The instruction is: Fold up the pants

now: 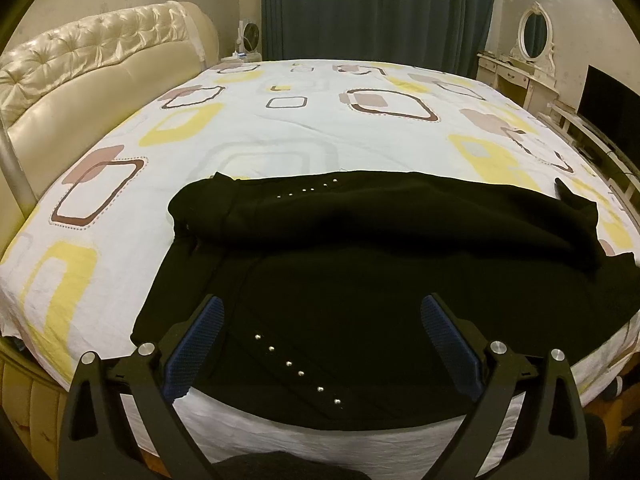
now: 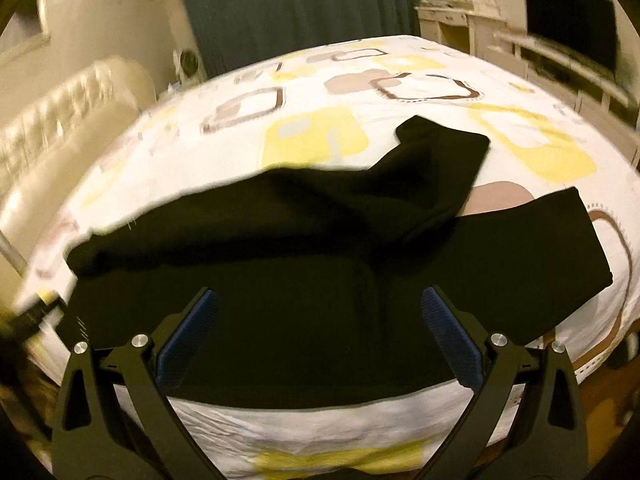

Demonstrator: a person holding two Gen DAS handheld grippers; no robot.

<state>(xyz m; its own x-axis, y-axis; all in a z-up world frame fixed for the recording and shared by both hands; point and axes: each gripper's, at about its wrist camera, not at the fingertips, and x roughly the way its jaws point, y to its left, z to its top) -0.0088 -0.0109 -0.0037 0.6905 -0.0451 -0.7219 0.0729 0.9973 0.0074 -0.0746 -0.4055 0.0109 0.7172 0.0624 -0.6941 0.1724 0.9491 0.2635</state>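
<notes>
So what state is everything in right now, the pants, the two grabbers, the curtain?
pants: spread on the bed, one leg lying loosely across the other, not neatly folded
left gripper: open, holding nothing, above the pants
right gripper: open, holding nothing, above the pants
bed sheet: spread out, lightly wrinkled
curtain: drawn shut

Your left gripper (image 1: 320,308) hangs level with its blue-padded fingers (image 1: 202,336) spread wide, gripping nothing; your right gripper (image 2: 318,300) is likewise spread wide and empty, its view motion-blurred
</notes>
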